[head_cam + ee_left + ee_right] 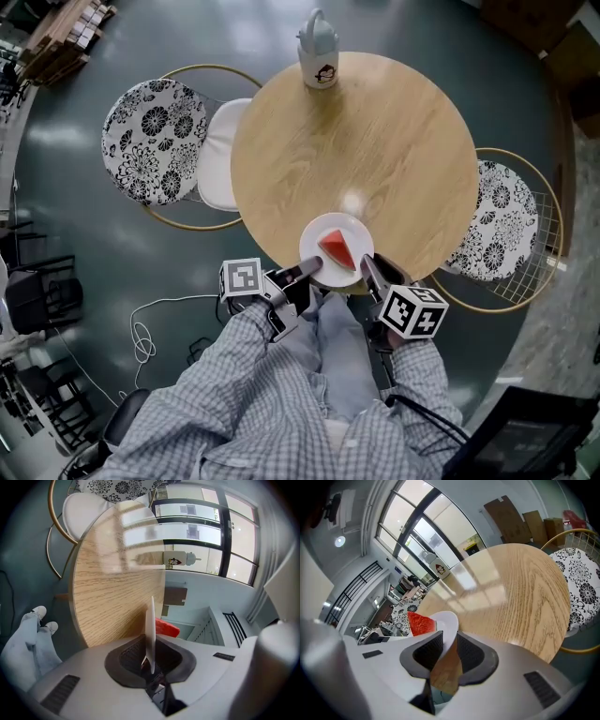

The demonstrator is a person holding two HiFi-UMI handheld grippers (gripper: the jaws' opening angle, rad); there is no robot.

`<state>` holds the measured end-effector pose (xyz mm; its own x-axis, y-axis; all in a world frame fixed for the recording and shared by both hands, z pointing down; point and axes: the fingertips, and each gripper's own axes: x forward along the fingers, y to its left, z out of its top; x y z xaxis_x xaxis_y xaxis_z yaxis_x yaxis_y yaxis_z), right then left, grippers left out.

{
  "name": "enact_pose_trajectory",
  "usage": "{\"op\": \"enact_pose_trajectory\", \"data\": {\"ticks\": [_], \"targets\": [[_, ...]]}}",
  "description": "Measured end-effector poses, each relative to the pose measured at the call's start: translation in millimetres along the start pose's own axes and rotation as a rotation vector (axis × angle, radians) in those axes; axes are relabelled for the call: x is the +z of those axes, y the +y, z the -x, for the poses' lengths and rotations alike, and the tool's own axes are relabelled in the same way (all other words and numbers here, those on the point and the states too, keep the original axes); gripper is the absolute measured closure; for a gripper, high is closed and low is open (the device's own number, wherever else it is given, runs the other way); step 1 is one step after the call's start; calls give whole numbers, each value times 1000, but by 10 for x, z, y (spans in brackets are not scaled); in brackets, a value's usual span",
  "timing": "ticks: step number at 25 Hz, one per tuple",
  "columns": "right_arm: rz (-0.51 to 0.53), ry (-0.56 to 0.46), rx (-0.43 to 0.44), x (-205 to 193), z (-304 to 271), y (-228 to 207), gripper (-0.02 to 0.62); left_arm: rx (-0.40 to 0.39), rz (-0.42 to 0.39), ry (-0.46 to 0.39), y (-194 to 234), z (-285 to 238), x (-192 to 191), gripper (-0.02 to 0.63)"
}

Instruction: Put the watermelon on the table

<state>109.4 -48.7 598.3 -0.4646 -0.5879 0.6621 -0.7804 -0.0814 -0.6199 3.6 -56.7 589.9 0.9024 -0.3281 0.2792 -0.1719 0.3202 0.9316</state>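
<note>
White plate (353, 226) with watermelon (337, 249), left tool (313, 270), right tool (368, 268) pinching rim, sleeves (230, 375) only overhead

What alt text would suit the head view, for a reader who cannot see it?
Seen from above, the left gripper and right gripper clamp a white plate bearing a watermelon slice at the near edge of a round wooden table; a white bottle stands opposite.

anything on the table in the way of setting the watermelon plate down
Nothing visible. The left gripper and right gripper hold the plate of watermelon at the table's bare near edge; a jug stands at the far edge.
</note>
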Motion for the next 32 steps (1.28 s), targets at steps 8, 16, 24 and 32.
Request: {"op": "enact_pose_trajectory", "data": {"ticks": [8, 16, 24, 32], "targets": [[-17, 1, 13, 26, -22, 1, 495, 40, -2, 6, 75, -13, 34, 566], [86, 4, -1, 16, 176, 37, 492, 43, -2, 10, 103, -36, 50, 568], [1022, 166, -32, -408, 293, 628, 492, 50, 0, 20, 125, -31, 56, 568], [1534, 286, -35, -692, 32, 791, 494, 49, -8, 28, 113, -38, 63, 568]]}}
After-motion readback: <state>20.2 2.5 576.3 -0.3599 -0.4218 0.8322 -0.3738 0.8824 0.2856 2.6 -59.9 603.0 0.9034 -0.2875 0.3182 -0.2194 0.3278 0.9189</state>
